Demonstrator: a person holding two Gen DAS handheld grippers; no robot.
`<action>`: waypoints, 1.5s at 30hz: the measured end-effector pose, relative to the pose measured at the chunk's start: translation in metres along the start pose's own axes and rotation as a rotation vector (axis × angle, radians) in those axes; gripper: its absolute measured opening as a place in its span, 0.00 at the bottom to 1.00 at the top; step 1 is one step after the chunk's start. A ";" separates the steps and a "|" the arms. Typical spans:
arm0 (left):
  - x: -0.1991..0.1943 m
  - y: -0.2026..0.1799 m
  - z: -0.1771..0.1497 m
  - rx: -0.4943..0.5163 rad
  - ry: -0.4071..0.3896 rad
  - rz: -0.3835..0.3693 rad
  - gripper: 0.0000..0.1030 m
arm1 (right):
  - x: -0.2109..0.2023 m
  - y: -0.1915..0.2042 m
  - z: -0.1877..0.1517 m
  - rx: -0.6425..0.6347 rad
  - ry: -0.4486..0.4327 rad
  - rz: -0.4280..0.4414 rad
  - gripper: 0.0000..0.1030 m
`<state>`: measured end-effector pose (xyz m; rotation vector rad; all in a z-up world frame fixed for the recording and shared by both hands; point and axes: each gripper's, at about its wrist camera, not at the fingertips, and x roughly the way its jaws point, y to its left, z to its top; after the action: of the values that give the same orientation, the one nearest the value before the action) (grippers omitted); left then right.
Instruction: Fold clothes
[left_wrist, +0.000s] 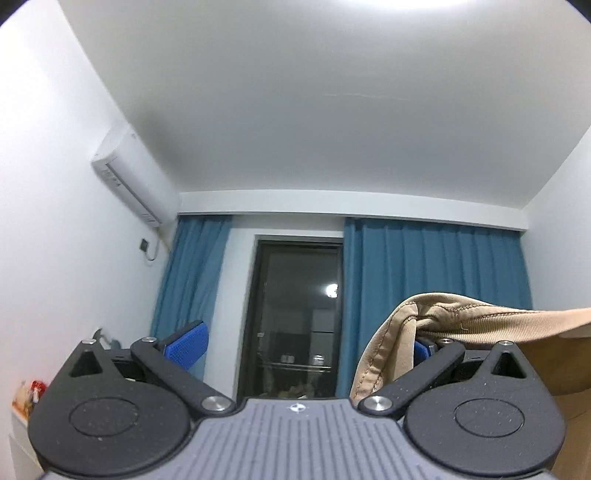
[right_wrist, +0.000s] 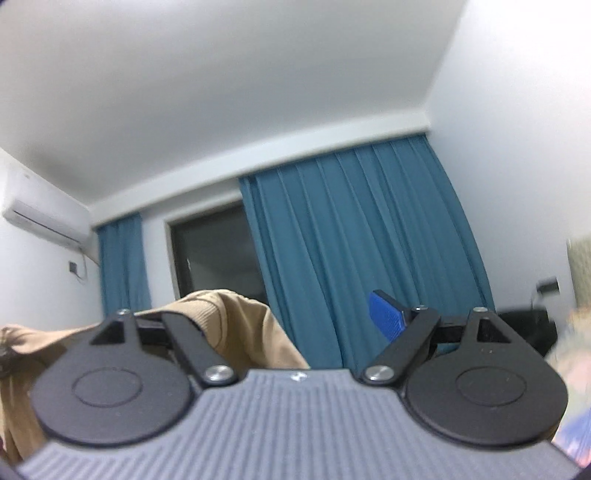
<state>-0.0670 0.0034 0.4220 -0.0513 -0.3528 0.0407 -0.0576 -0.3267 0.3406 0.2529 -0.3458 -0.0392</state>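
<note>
My left tongs (left_wrist: 306, 343) and right tongs (right_wrist: 295, 317) gape apart; the tan garment (left_wrist: 461, 317) drapes over one finger of each. Soft, light, floppy: I'd pinch its stitched hem.

You will find no legible text, brand, number or sign in either view; the air conditioner (left_wrist: 133, 173) front perhaps carries markings, too blurred to read.

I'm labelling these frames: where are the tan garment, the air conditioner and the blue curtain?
tan garment (left_wrist: 480, 319): left wrist view, ribbed hem draped over one finger.
air conditioner (left_wrist: 129, 173): left wrist view, its white front panel.
blue curtain (right_wrist: 354, 236): right wrist view, middle pleats.
</note>
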 end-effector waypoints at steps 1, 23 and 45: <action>0.003 -0.001 0.005 -0.001 0.018 -0.012 1.00 | -0.003 0.001 0.007 -0.019 -0.014 -0.001 0.82; 0.261 -0.004 -0.335 0.101 0.522 0.058 1.00 | 0.227 -0.052 -0.263 -0.042 0.499 -0.108 0.80; 0.424 -0.051 -0.743 0.617 1.003 -0.011 1.00 | 0.377 -0.094 -0.616 -0.285 1.119 -0.096 0.79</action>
<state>0.5889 -0.0584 -0.1252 0.5292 0.6710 0.1048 0.5068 -0.3011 -0.1193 -0.0171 0.7825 -0.0355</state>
